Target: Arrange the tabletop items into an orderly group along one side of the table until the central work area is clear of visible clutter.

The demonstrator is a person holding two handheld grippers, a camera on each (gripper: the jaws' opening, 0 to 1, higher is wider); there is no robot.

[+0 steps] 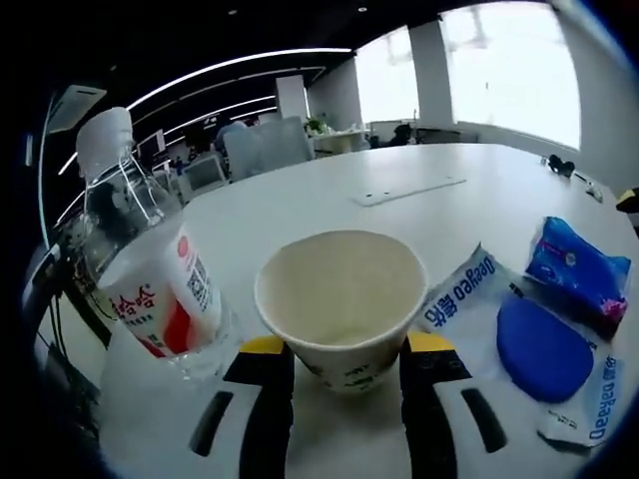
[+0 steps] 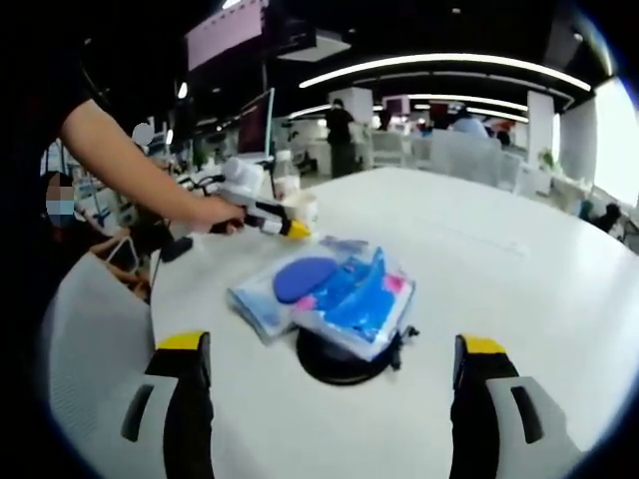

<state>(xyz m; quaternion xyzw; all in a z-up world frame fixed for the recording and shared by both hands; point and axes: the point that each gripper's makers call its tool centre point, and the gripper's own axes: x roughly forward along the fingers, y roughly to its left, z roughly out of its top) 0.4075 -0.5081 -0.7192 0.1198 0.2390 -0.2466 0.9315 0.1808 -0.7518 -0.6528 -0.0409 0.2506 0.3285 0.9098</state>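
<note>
A cream paper cup (image 1: 339, 299) stands upright on the white table (image 1: 300, 205), and my left gripper (image 1: 346, 347) is shut on its lower part, one yellow-tipped jaw pressing each side. A clear water bottle (image 1: 145, 264) with a red and white label stands just left of the cup. To the right lie a wipes pack (image 1: 544, 351) with a round blue lid and a blue tissue packet (image 1: 579, 264). My right gripper (image 2: 336, 384) stands wide open before the wipes pack (image 2: 285, 289), the tissue packet (image 2: 364, 294) and a black round object (image 2: 339, 359) beneath them. Beyond, a hand holds the left gripper (image 2: 270, 225) at the cup (image 2: 303, 206).
A flat white strip (image 1: 409, 190) lies farther out on the table, and a small black item (image 1: 561, 165) sits near the far right edge. The table edge (image 2: 160, 289) runs close on the left, beside a white chair (image 2: 90, 329). Office desks and chairs stand behind.
</note>
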